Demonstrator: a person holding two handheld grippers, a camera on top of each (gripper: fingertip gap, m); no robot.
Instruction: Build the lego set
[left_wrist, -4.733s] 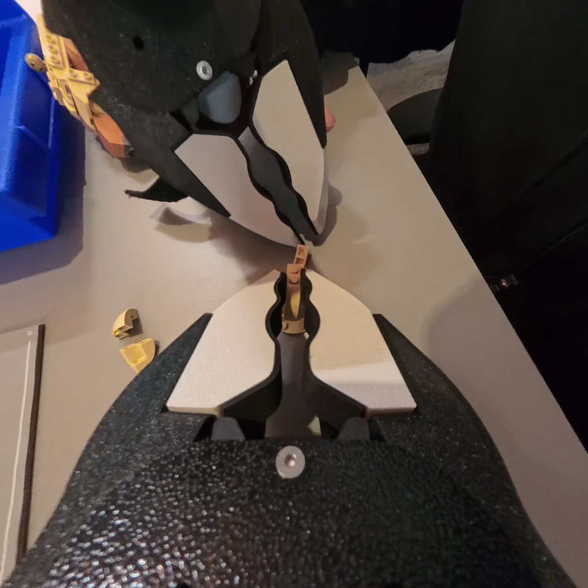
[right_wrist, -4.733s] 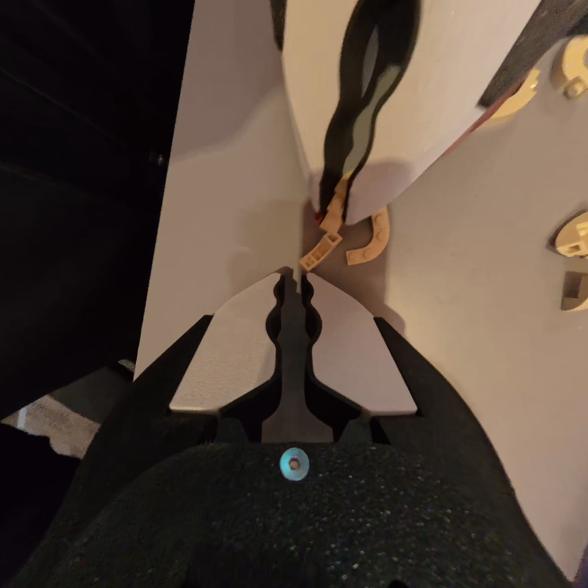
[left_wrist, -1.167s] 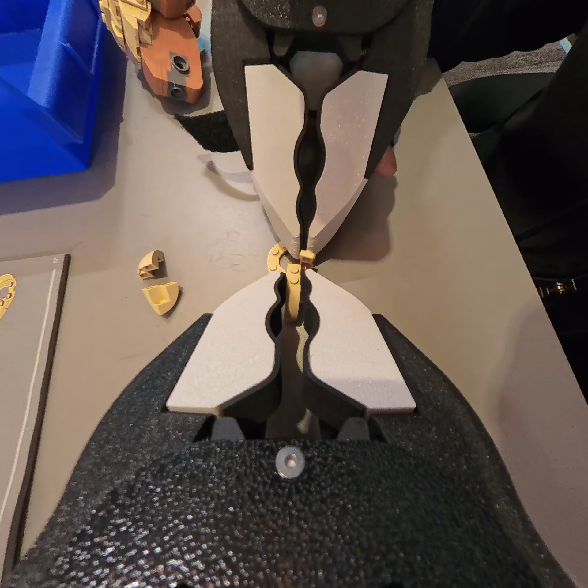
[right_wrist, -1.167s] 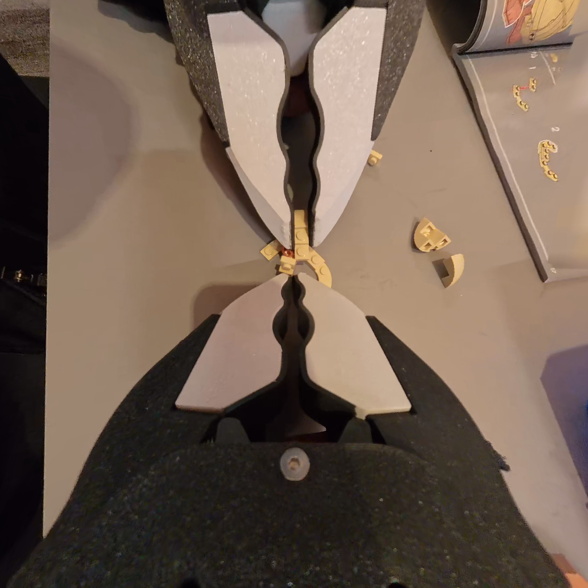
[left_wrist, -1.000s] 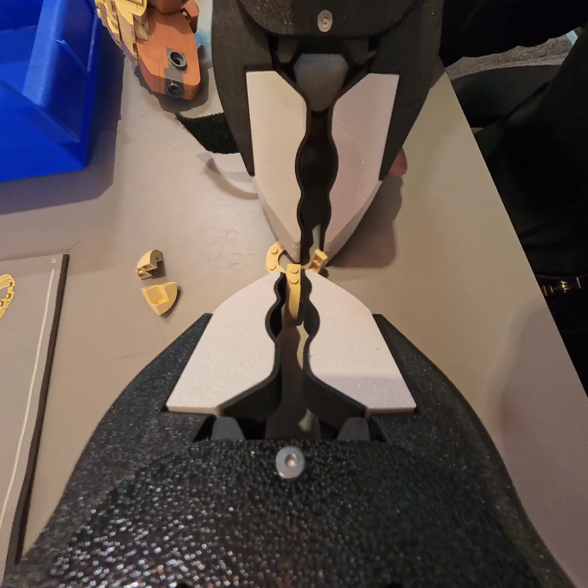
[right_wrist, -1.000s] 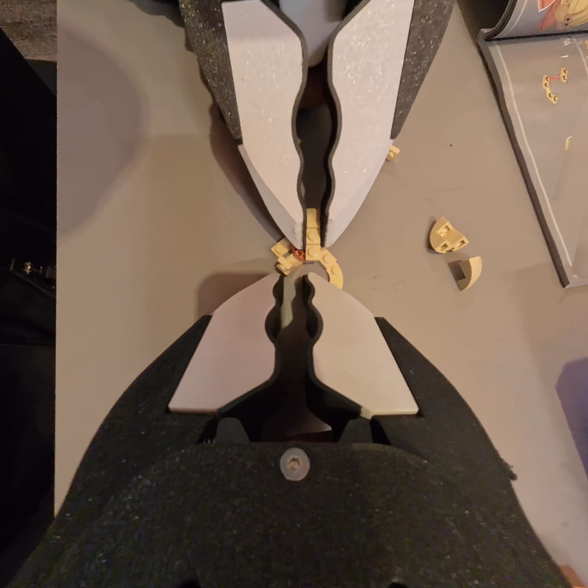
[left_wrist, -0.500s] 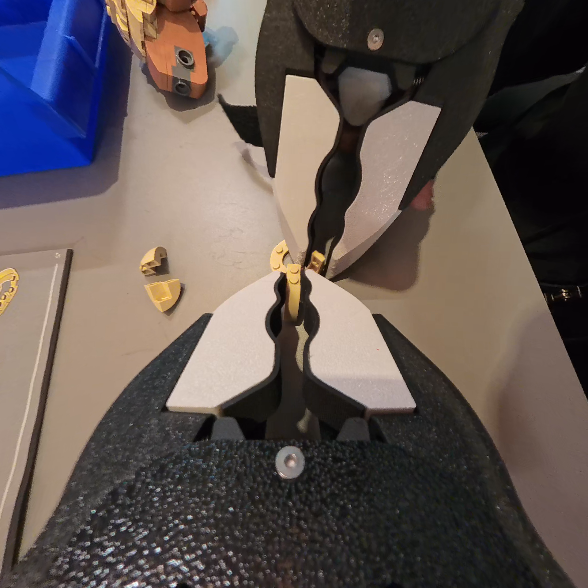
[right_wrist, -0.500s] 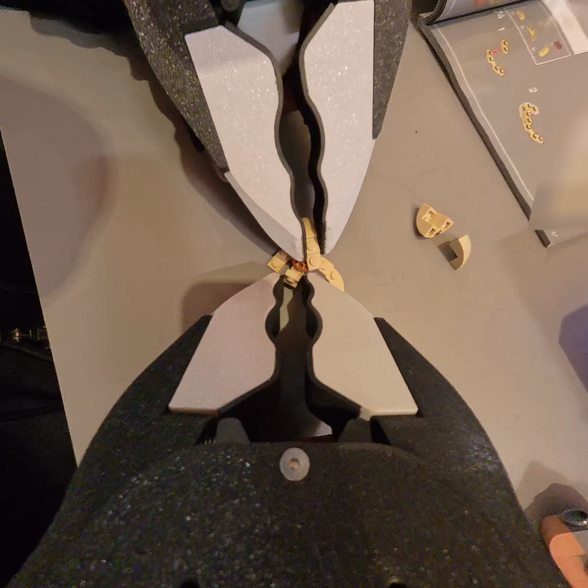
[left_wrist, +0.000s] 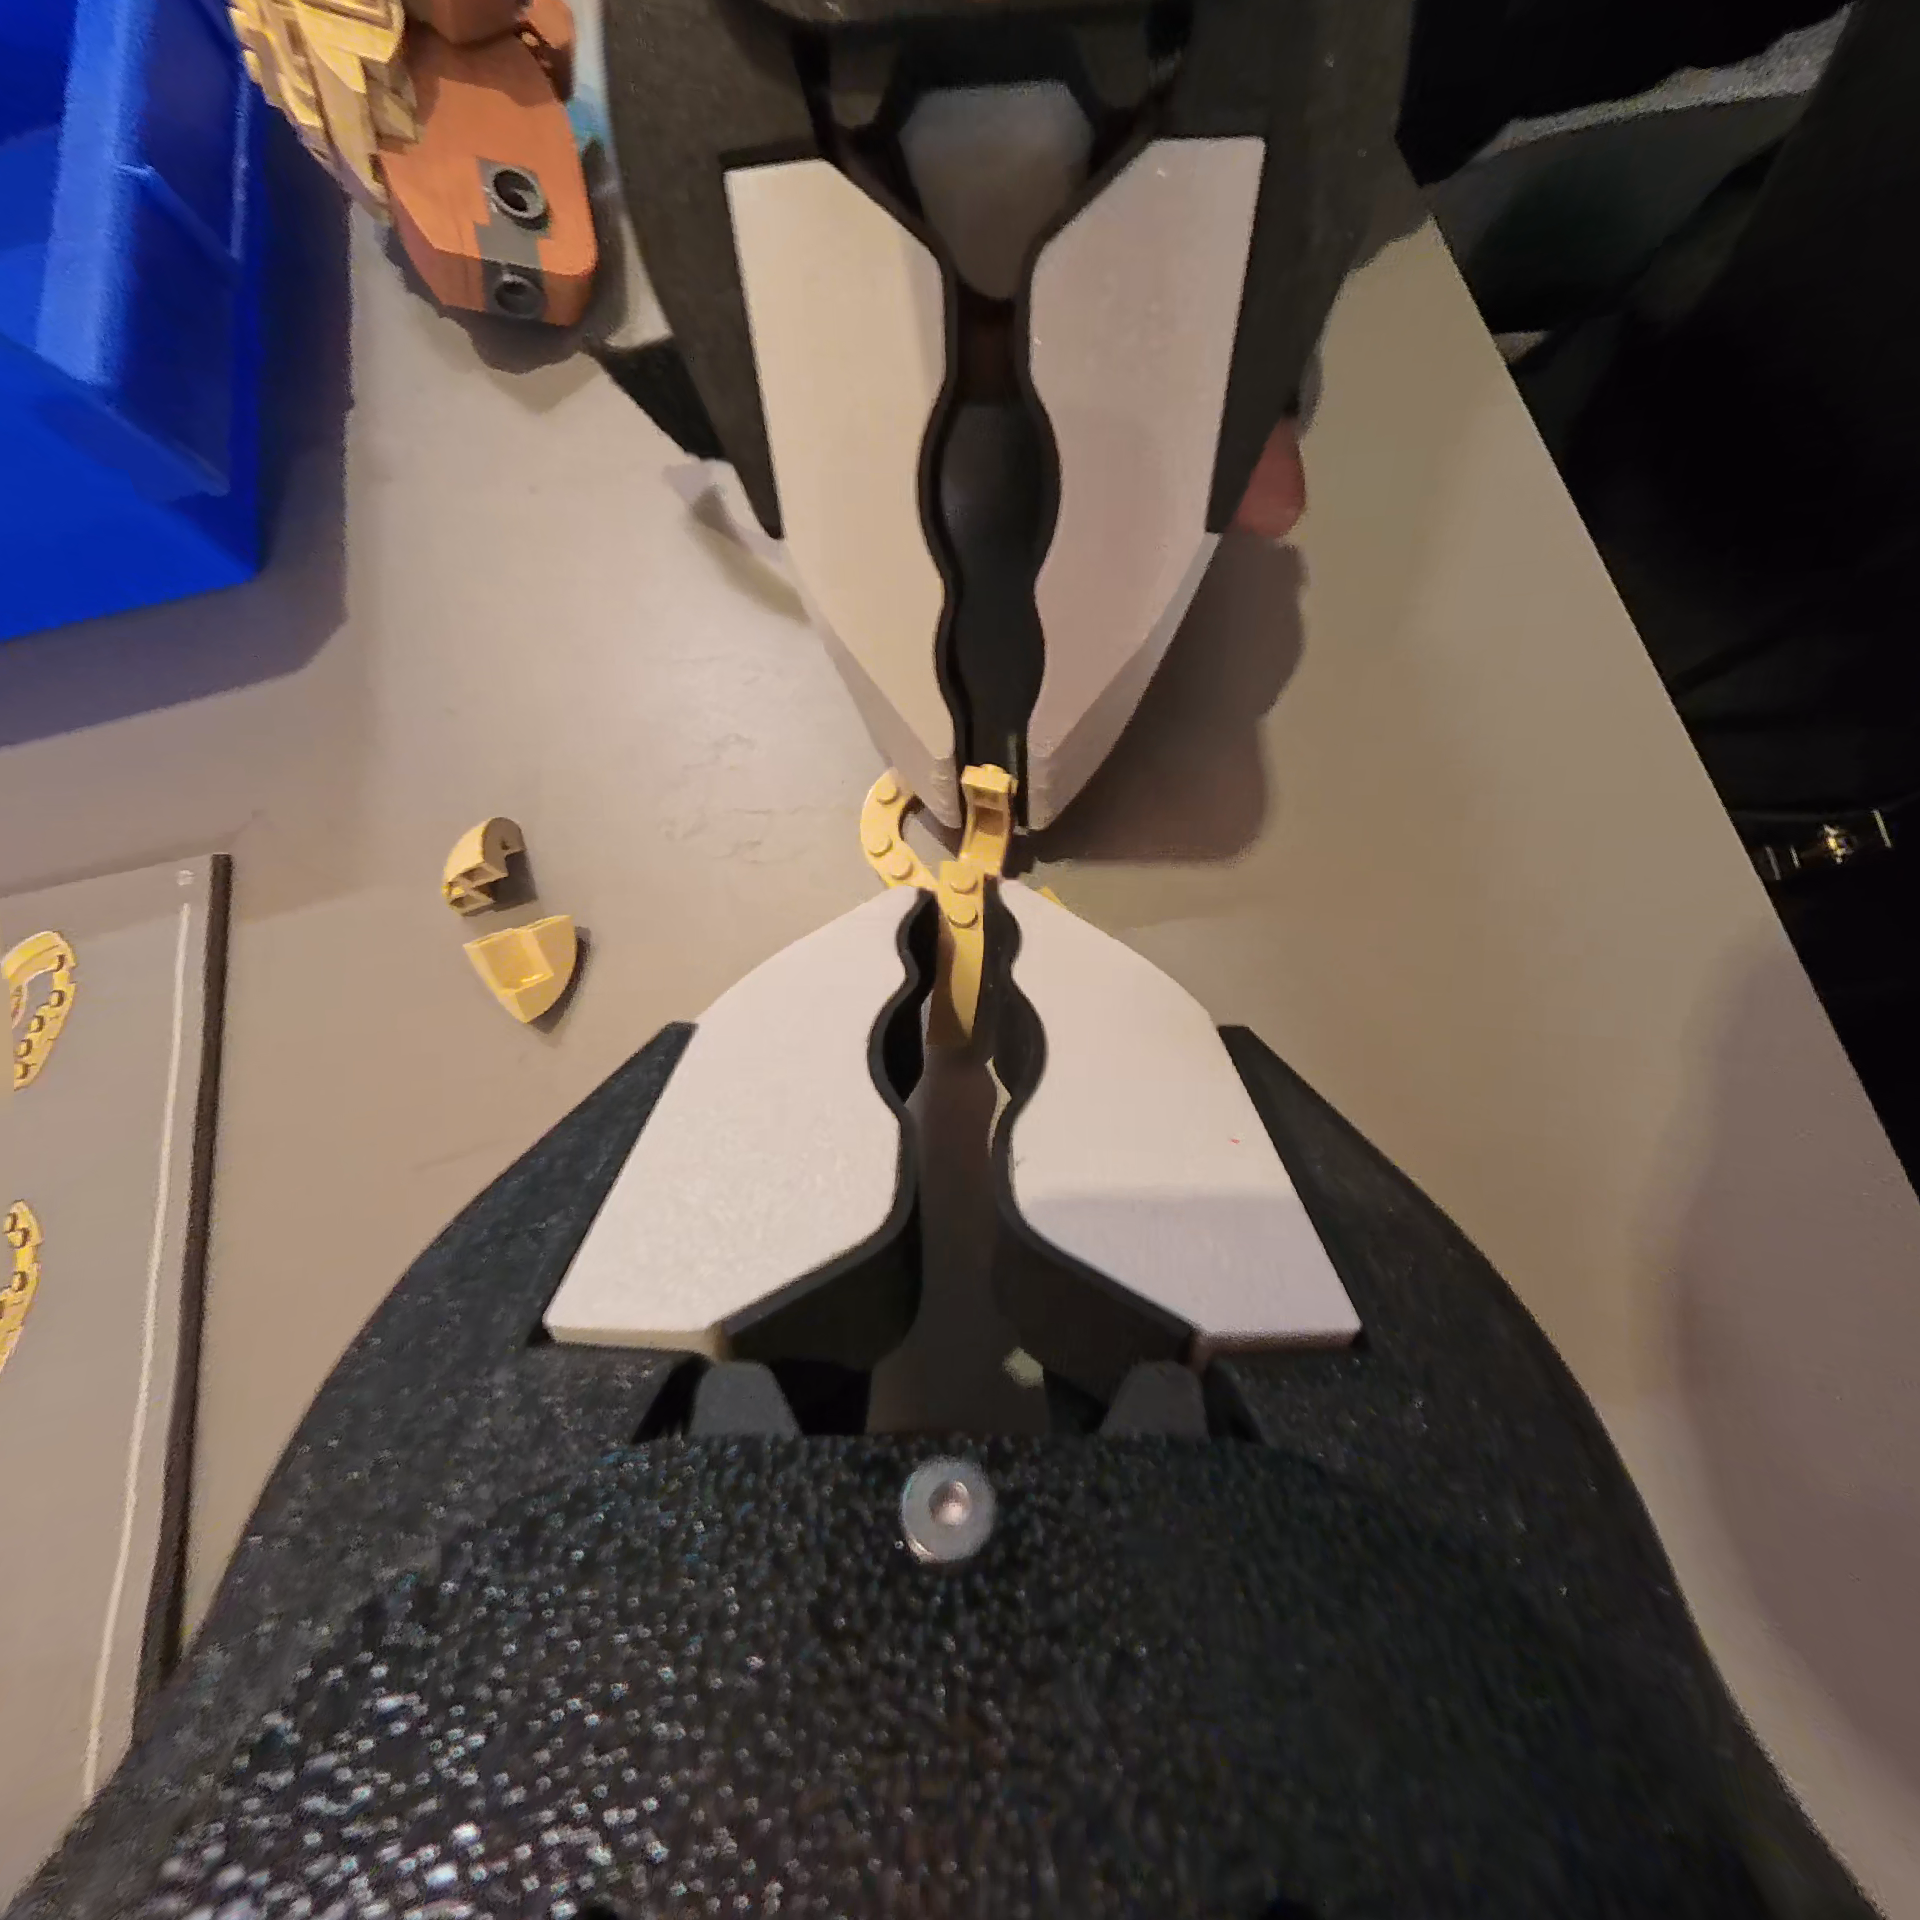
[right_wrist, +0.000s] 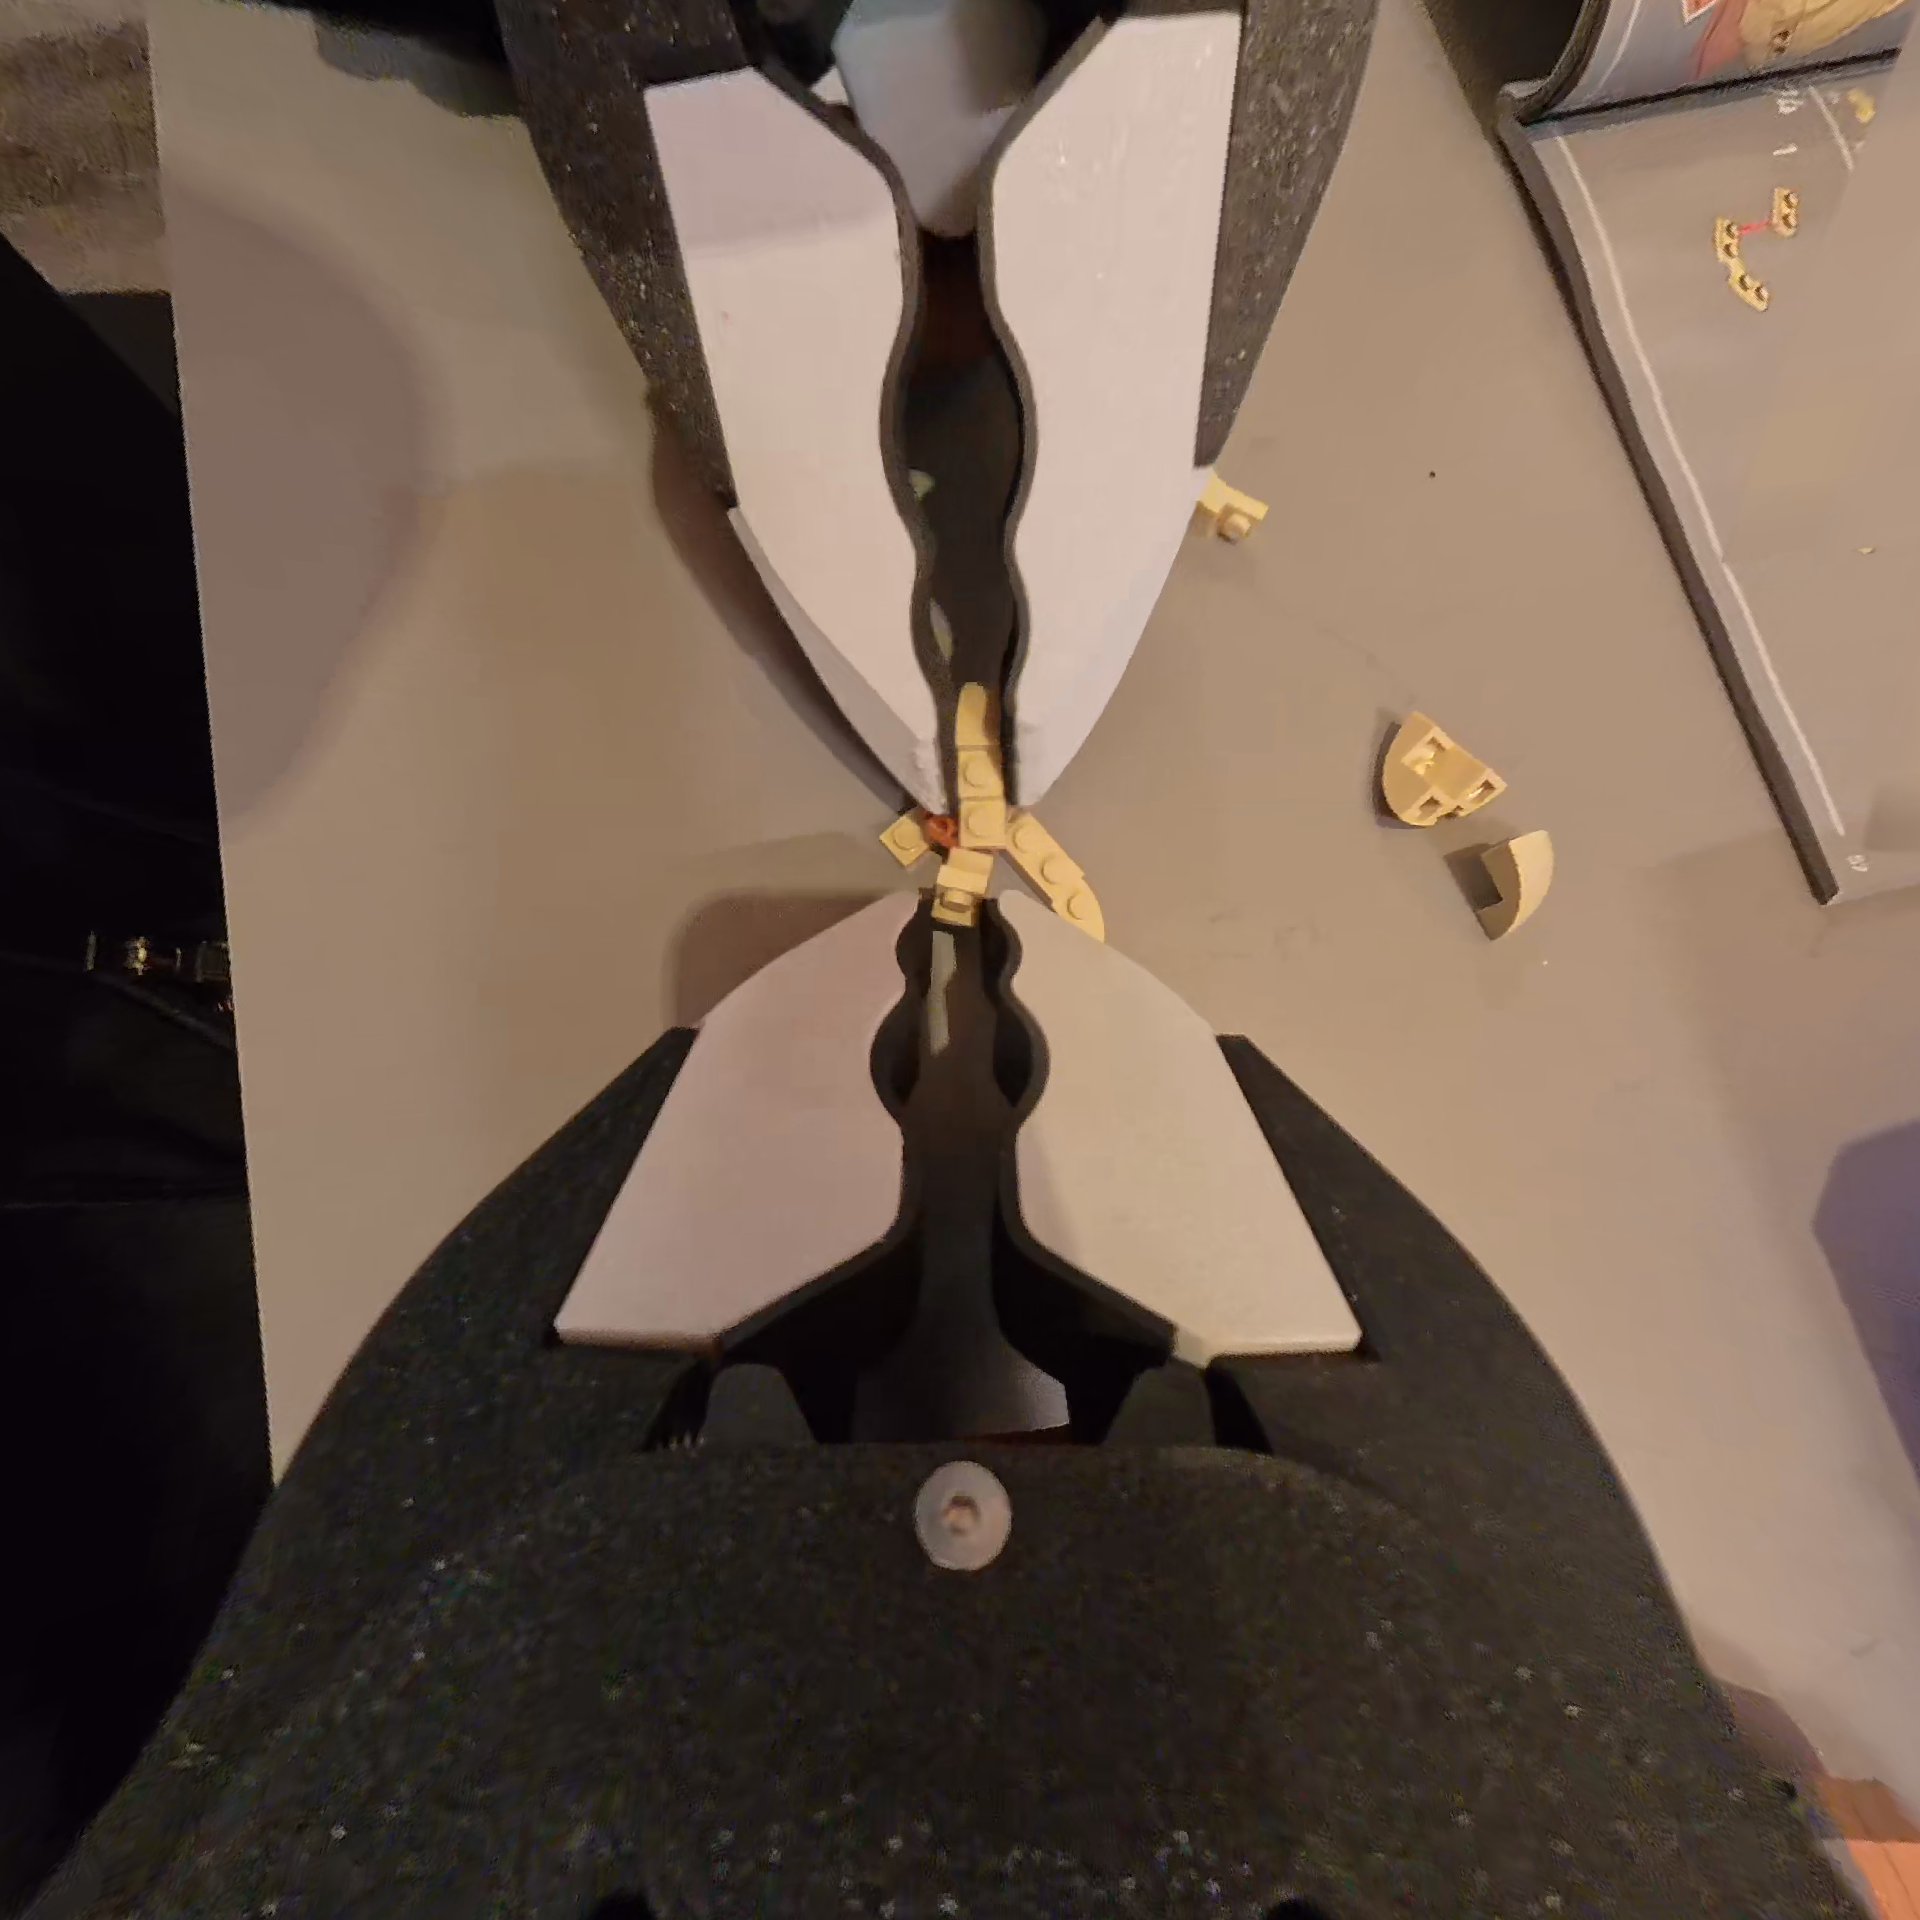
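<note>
Left wrist view is showing the right gripper (left_wrist: 987, 800) squared up nose to nose again, no longer slanting as it was half a second ago. Both grippers are pinching nearly closed on the tan brick assembly (left_wrist: 961, 904) above the table (left_wrist: 582, 665): the left gripper (left_wrist: 961, 920) is clamping its studded strip, the right gripper its small end piece, with 2 loose tan pieces (left_wrist: 520, 966) lying well off to the left.

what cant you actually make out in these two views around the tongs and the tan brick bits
- Left wrist view: lower end of the tan curved piece, sunk between the left tongs.
- Right wrist view: how far the small tan piece reaches into the right tongs.
- Left wrist view: brown and tan model, cut by the top edge.
</note>
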